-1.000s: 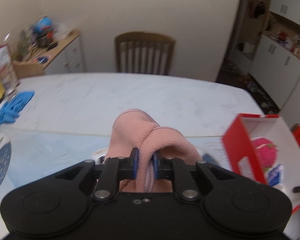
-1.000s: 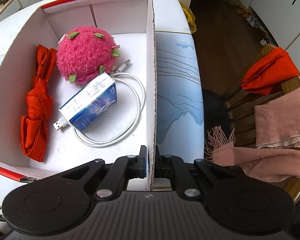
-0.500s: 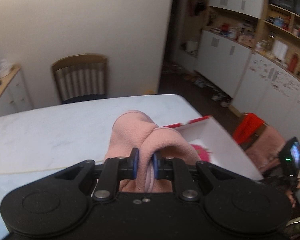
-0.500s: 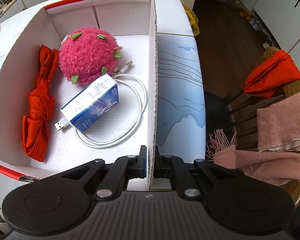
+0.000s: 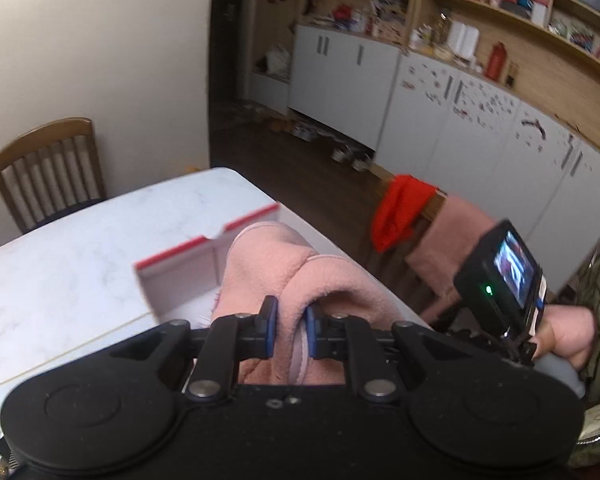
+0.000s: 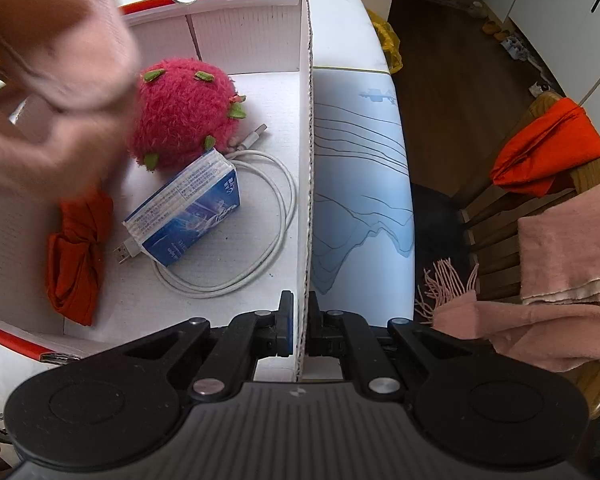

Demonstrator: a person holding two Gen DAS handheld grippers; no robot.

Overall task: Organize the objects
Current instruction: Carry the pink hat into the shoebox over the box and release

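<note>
My left gripper (image 5: 289,330) is shut on a pink fleece slipper (image 5: 288,272), held above the near corner of the red-and-white box (image 5: 204,242). In the right wrist view the same slipper (image 6: 56,60) hangs blurred over the box's left side. My right gripper (image 6: 299,324) is shut on the box's right wall (image 6: 306,160). Inside the box lie a pink plush dragon fruit (image 6: 186,112), a blue carton (image 6: 188,210), a coiled white USB cable (image 6: 276,236) and a knotted red cloth (image 6: 76,252).
The box stands on a white marble table (image 5: 80,256) with a pale blue mat (image 6: 360,176) to its right. A wooden chair (image 6: 548,208) at the right carries a red cloth (image 6: 548,148) and pink scarves (image 6: 568,252). Another chair (image 5: 44,168) stands behind the table.
My left gripper has swung to the right with the slipper, which has come over the box and entered the right wrist view. The right gripper has kept still on the box wall.
</note>
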